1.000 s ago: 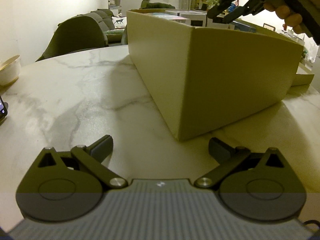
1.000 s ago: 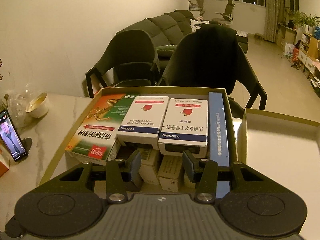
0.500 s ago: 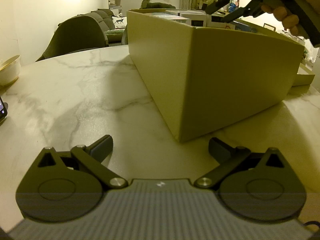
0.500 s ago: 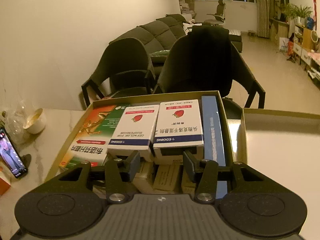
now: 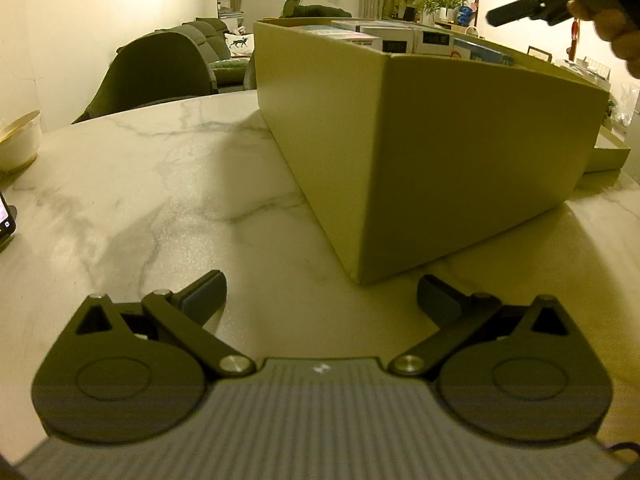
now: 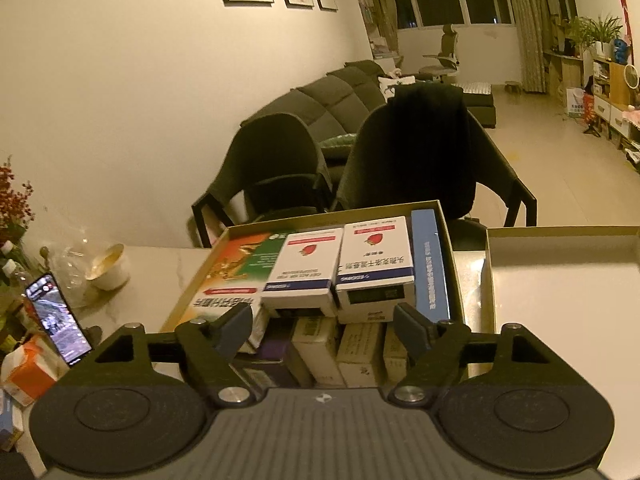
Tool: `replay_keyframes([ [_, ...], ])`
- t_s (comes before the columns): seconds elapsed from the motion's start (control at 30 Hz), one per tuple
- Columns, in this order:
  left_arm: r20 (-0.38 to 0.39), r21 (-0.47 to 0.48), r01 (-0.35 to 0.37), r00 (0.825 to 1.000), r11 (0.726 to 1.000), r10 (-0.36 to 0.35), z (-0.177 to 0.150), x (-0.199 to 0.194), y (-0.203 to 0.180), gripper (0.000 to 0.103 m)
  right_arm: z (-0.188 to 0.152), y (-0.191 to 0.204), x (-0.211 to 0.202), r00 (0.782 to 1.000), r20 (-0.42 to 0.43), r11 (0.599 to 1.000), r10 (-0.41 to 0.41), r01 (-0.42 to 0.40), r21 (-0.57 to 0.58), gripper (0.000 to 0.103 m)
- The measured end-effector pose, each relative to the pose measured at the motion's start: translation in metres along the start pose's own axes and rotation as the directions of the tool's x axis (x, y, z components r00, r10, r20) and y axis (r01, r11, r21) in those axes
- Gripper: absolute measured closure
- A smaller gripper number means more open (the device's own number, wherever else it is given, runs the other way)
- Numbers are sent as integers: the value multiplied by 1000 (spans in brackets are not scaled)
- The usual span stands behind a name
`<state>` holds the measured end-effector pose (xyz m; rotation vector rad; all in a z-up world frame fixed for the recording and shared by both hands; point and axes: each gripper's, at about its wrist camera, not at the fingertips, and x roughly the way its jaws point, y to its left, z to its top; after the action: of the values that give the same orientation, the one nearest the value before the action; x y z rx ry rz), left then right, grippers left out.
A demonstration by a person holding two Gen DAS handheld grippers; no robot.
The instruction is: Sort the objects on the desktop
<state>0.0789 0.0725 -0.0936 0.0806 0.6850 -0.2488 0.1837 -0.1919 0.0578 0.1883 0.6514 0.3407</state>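
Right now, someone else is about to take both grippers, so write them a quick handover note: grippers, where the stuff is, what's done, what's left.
Left gripper: open, empty, low over the marble table beside the cardboard box.
Right gripper: above the box, jaws just opened wide, nothing between them.
Box contents: two white strawberry cartons, a green and orange carton, a blue carton along the right wall, smaller cartons underneath.
The lid lies open side up to the box's right.
Done: cartons packed.
Left: probably the lid; a phone and bowl remain on the table.
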Motion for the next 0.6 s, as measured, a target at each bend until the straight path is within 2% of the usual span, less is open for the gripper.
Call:
replay_keyframes([
  [0.13,-49,-38,-40,998,998,38,2,-5,-3,0,-8,5,-20,1000,22,1000,22,-21,-6,20],
  [0.3,-130,-87,-108,987,990,96,11,-10,-8,0,-19,16,-50,997,71,999,38,-36,-38,14],
  [0.5,-123,-92,-163,981,982,151,17,-17,-19,0,-36,29,-77,992,120,996,50,-41,-78,9],
  [0.6,-121,-95,-157,982,983,145,20,-20,-25,0,-44,32,-89,989,136,995,56,-44,-85,8],
])
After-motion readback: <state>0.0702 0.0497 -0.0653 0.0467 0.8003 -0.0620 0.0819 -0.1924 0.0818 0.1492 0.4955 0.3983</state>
